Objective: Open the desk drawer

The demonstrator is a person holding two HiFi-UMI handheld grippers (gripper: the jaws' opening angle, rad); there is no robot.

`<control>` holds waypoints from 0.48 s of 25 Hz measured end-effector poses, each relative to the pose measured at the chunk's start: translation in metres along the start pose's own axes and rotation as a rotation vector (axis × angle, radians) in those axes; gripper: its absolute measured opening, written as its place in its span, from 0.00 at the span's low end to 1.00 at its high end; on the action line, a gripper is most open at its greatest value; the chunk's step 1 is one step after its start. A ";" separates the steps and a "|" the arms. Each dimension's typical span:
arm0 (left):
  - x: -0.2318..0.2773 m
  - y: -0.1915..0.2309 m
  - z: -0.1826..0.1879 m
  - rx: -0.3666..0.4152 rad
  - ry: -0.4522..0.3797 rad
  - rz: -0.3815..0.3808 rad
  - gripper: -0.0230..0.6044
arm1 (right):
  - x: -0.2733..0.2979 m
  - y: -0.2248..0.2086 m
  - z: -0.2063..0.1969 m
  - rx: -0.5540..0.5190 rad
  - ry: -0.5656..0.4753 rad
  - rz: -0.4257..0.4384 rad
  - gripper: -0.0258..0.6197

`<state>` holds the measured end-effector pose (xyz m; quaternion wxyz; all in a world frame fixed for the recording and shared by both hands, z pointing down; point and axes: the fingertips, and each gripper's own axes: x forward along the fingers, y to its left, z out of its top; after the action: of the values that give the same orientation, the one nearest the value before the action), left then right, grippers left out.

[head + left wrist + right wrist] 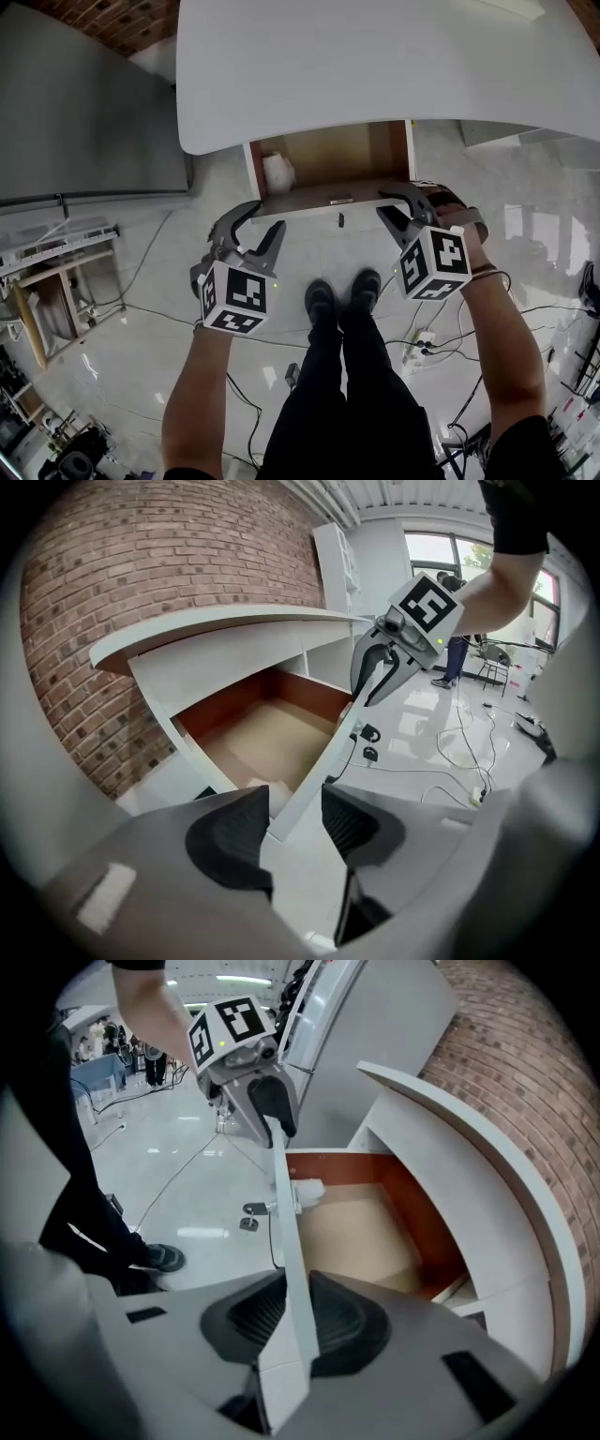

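The desk drawer (328, 159) stands pulled out from under the white desk top (375, 66), its brown inside showing. My left gripper (257, 225) sits at the left end of the white drawer front (323, 200). In the left gripper view that front panel (323, 761) runs between the jaws of the left gripper (291, 829), which stand wider than the panel. My right gripper (401, 208) is at the right end. In the right gripper view the right gripper (295, 1321) presses its pads on both faces of the panel (286, 1222).
A small white object (278, 172) lies in the drawer's left corner. Keys (340, 220) hang from the lock in the front. The person's shoes (342, 292) stand just behind the drawer. Cables and a power strip (422, 342) lie on the floor; a grey panel (84, 122) stands at the left.
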<state>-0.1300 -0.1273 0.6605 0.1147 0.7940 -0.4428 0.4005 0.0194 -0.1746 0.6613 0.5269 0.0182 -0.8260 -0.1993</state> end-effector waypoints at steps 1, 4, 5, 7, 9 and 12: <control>0.001 -0.002 -0.002 -0.004 0.001 -0.003 0.33 | 0.001 0.003 -0.001 -0.001 0.004 -0.002 0.17; 0.003 -0.008 -0.009 -0.009 0.013 -0.019 0.32 | 0.006 0.011 -0.004 0.000 0.015 -0.006 0.17; 0.003 -0.009 -0.011 -0.009 0.017 -0.021 0.32 | 0.007 0.013 -0.004 -0.004 0.020 -0.005 0.17; 0.002 -0.010 -0.013 -0.012 0.017 -0.017 0.31 | 0.008 0.015 -0.004 -0.009 0.030 -0.006 0.17; 0.002 -0.010 -0.012 -0.016 0.015 -0.011 0.32 | 0.008 0.015 -0.003 -0.004 0.031 -0.007 0.17; 0.003 -0.009 -0.014 -0.016 0.018 -0.022 0.32 | 0.009 0.015 -0.002 -0.002 0.026 0.007 0.17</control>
<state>-0.1295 -0.1169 0.6735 0.1294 0.7942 -0.4363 0.4026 0.0199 -0.1640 0.6753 0.5381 0.0176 -0.8191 -0.1980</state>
